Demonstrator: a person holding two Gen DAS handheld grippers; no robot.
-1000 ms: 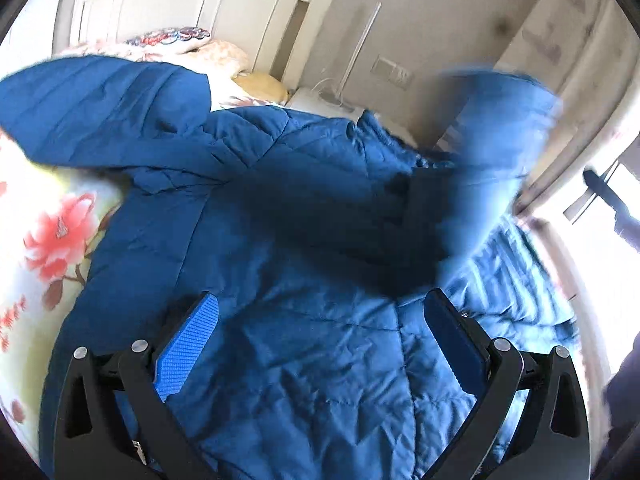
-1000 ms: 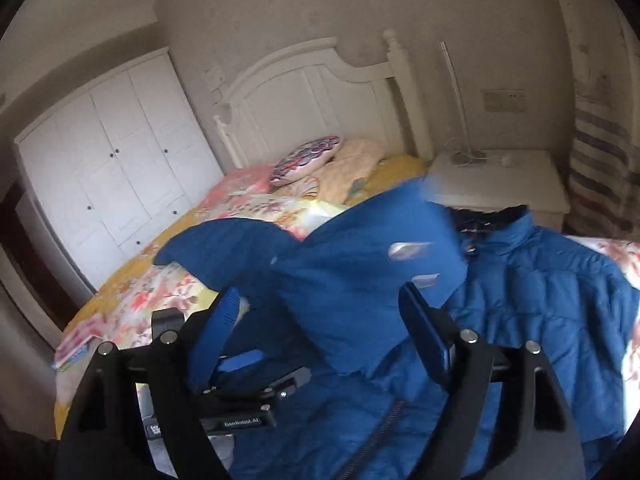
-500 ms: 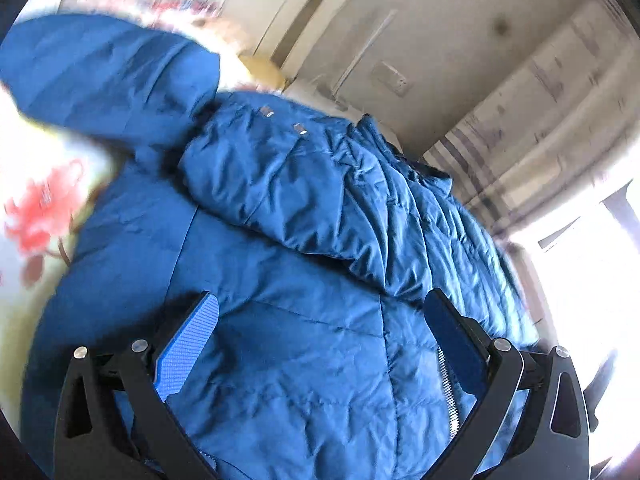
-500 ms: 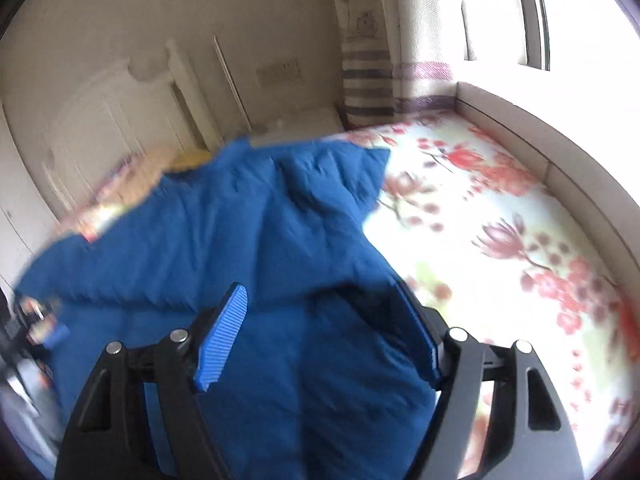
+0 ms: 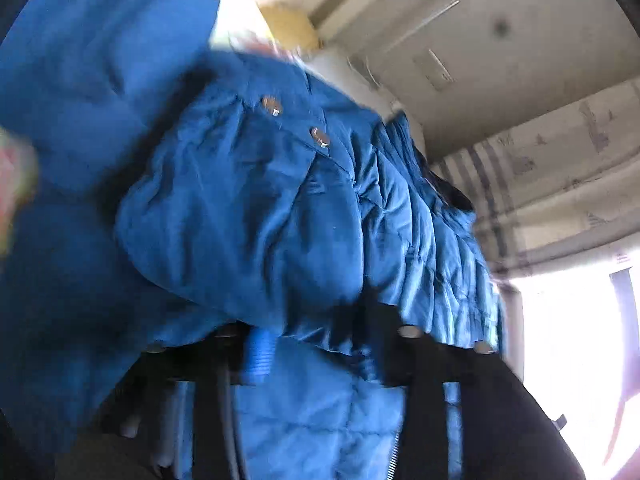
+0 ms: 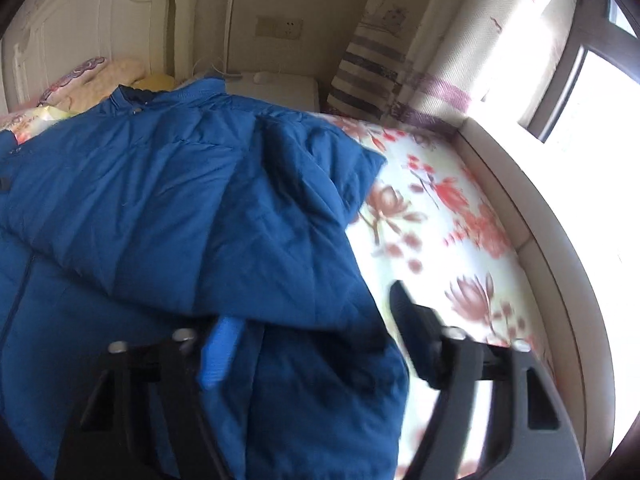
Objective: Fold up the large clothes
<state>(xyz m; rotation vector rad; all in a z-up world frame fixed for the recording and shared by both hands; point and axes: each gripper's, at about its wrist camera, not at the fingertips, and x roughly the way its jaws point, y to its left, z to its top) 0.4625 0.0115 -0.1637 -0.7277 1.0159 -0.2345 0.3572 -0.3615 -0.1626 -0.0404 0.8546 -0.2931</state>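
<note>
Jacket (image 6: 168, 216) first: it's a big blue quilted puffer spread over a bed with a flowery sheet (image 6: 436, 216), collar end up toward the white headboard (image 6: 100, 12). On the left wrist view it's pretty blurry, but a sleeve (image 5: 240, 216) with two snap buttons lies folded across the body, and the left gripper (image 5: 320, 352) has just been closing; its jaws now sit narrow, bunching a fold of the blue fabric between them, so it looks clamped on the jacket. Moving right, the right gripper (image 6: 316, 340) has also been closing, but it's still about half wide, straddling the jacket's right edge: the blue pad is over the fabric, the black finger sits out over the sheet, and I can't see either one pressing in. Striped curtain (image 6: 372, 64) and a bright window (image 6: 600, 80) sit far right.
</note>
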